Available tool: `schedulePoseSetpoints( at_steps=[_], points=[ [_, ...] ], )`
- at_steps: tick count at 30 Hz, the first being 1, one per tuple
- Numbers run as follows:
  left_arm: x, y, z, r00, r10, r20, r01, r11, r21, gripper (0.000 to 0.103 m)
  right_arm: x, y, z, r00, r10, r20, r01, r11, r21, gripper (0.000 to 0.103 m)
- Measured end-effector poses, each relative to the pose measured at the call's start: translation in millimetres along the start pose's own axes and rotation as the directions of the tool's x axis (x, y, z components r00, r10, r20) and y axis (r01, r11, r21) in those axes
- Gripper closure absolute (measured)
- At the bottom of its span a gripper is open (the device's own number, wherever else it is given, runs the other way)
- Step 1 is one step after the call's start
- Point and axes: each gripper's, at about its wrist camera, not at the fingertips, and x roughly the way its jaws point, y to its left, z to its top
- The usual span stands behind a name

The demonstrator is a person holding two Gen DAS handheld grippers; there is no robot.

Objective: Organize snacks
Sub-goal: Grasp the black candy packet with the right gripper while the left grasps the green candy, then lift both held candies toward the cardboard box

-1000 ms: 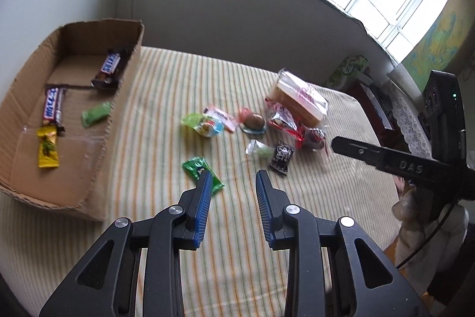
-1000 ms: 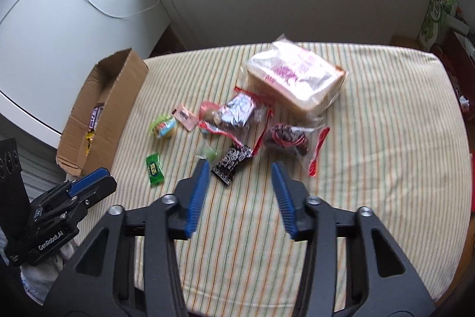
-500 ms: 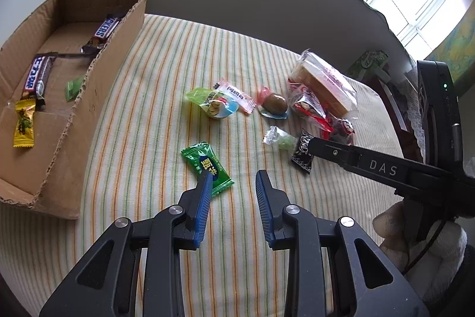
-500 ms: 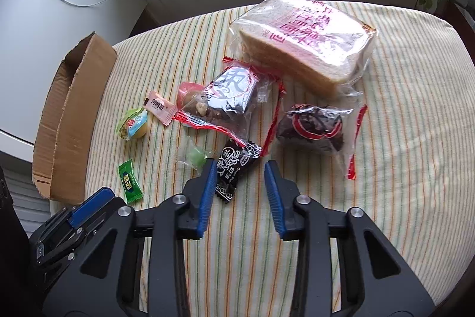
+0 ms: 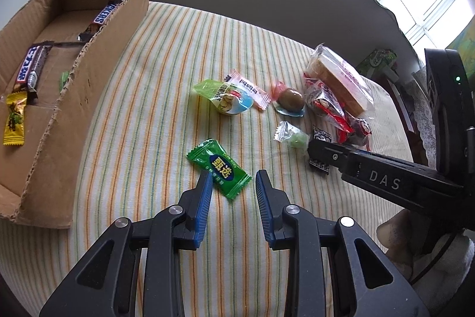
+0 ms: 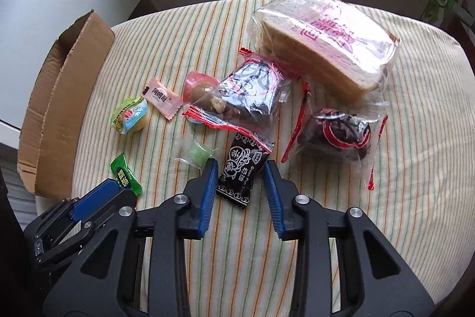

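Here the left gripper (image 5: 233,183) hangs over the striped cloth (image 5: 166,55) with its blue pads a narrow gap apart and gripping nothing. A green candy (image 5: 218,168), glossy with yellow characters on a dark oval, lies just ahead of the tips, its near corner reaching between them without touching either pad. Well off to that gripper's left sits the cardboard box (image 5: 98,73), holding chocolate bars and a yellow sachet.

The right gripper (image 6: 240,168) has just been closing its jaws, which stand narrowly apart around a black candy (image 6: 239,173). That wrapper is black with white printed patterns and crimped ends, lying between the pads; whether they press on it I cannot tell. Just left of the tips is a pale green sweet (image 6: 196,154) in clear film, and beyond them a bagged loaf of sliced bread (image 6: 323,43).
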Motion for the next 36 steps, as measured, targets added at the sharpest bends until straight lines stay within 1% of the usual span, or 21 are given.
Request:
schedulePoseSetpoints(
  at_steps=[1,5,8,11,13,15,17,19,20,21,22,27,36],
  points=[
    [1.3,0.4,0.4,1.0,0.002,-0.001,-0.002,1.0,0.0,0.074,3.3,4.8,1.8,1.0,-0.013,-0.001,0.013,1.0,-0.01,0.078],
    [4.4,-0.1,2.5,1.0,-0.002,0.002,0.003,1.0,-0.007,0.074,2.5,-0.1,2.1,1.0,-0.009,-0.006,0.009,1.0,-0.028,0.079],
    [5.3,-0.6,3.3,1.0,0.003,0.009,-0.003,1.0,-0.009,0.074,-2.0,-10.8,0.2,1.0,-0.012,-0.01,0.012,0.999,-0.03,0.079],
    [10.1,-5.9,6.8,0.999,0.027,0.02,-0.027,0.999,0.018,0.074,-4.8,-21.1,-2.0,1.0,-0.012,-0.016,0.011,1.0,-0.02,0.079],
    [14.1,-11.4,9.4,0.998,0.047,0.037,-0.049,0.998,0.046,0.074,-5.7,-26.2,-3.1,1.0,-0.011,-0.016,0.011,1.0,-0.017,0.079],
    [15.7,-18.0,7.2,0.995,0.076,0.066,-0.082,0.992,0.093,0.074,-8.3,-31.0,-5.9,1.0,-0.008,-0.011,0.007,1.0,-0.02,0.079],
    [17.9,-26.9,2.1,0.988,0.114,0.101,-0.13,0.977,0.167,0.074,-10.6,-34.8,-8.4,1.0,-0.003,-0.004,0.003,1.0,-0.02,0.079],
    [19.6,-32.7,-3.0,0.982,0.136,0.128,-0.162,0.961,0.222,0.075,-8.4,-33.1,-8.4,1.0,0.005,0.007,-0.005,1.0,-0.02,0.079],
    [20.2,-34.2,-5.3,0.98,0.143,0.142,-0.174,0.954,0.243,0.077,-9.0,-34.1,-10.0,1.0,0.008,0.016,-0.008,1.0,-0.024,0.079],
    [20.1,-33.8,-6.7,0.975,0.155,0.158,-0.192,0.948,0.255,0.081,-11.3,-36.1,-12.3,1.0,0.008,0.022,-0.007,1.0,-0.03,0.079],
    [19.6,-32.1,-6.6,0.974,0.157,0.166,-0.197,0.947,0.255,0.082,-12.6,-35.6,-14.4,1.0,0.006,0.027,-0.005,0.999,-0.035,0.079],
    [17.6,-26.3,-4.9,0.977,0.135,0.167,-0.172,0.957,0.235,0.083,-25.0,-44.3,-26.6,0.999,0.009,0.044,-0.007,0.999,-0.046,0.079],
    [-0.3,-18.9,-1.7,0.982,0.092,0.164,-0.121,0.976,0.183,0.083,-45.6,-56.2,-34.1,0.997,0.032,0.063,-0.03,0.999,-0.034,0.08]
  ],
)
